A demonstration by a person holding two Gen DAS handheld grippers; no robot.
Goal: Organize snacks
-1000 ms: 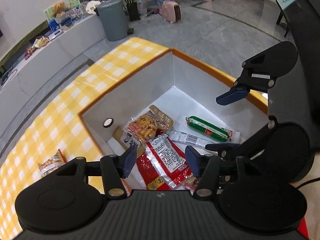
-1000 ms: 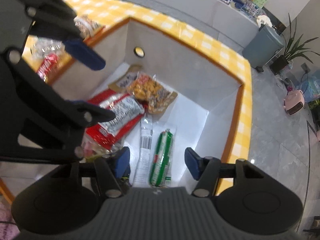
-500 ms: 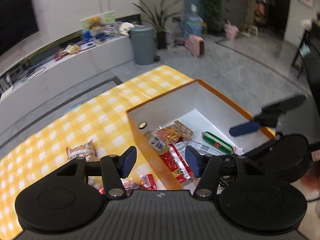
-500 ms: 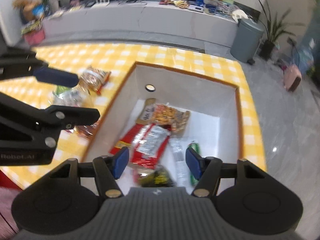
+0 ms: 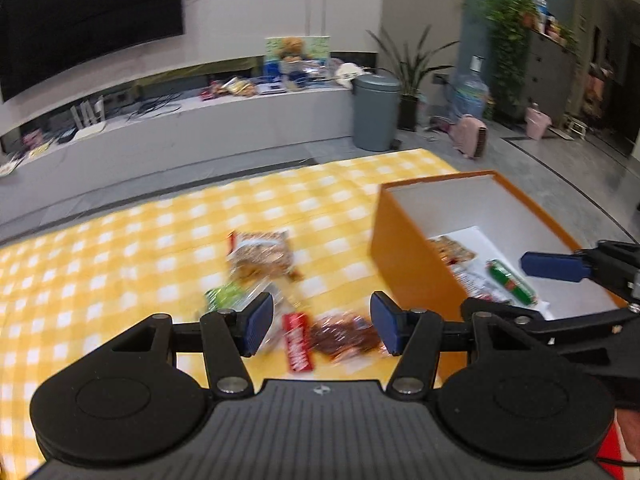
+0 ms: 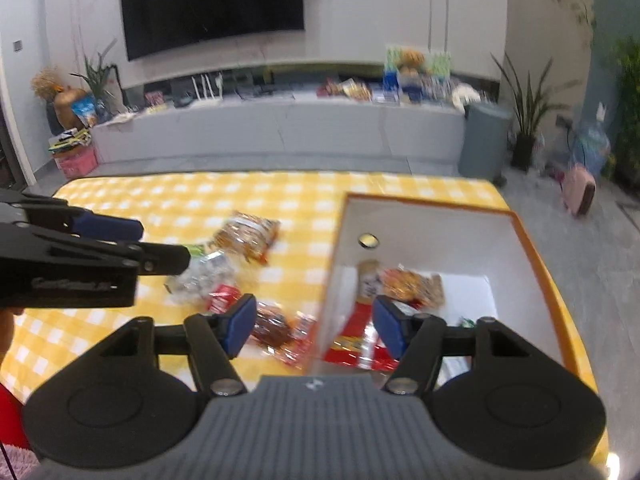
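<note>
An orange box (image 5: 404, 256) with a white inside (image 6: 420, 232) stands at the right of the yellow checked table (image 5: 120, 240). It holds several snacks, among them a green sausage (image 5: 510, 280) and a red packet (image 6: 356, 336). Loose snacks lie left of the box: a brown bag (image 5: 260, 254) (image 6: 248, 234), a red bar (image 5: 297, 342), a dark red packet (image 5: 344, 334) (image 6: 274, 328) and a clear packet (image 6: 202, 276). My left gripper (image 5: 322, 322) is open and empty above the loose snacks. My right gripper (image 6: 314, 322) is open and empty over the box's left wall.
Beyond the table's far edge runs a long grey bench (image 6: 280, 128) with clutter, under a wall TV (image 6: 212, 4). A grey bin (image 5: 376, 114) and potted plants (image 6: 528, 120) stand on the floor at the right.
Both grippers have pulled up and back from inside the box, empty. The left one has swung left over the loose snacks on the table.
</note>
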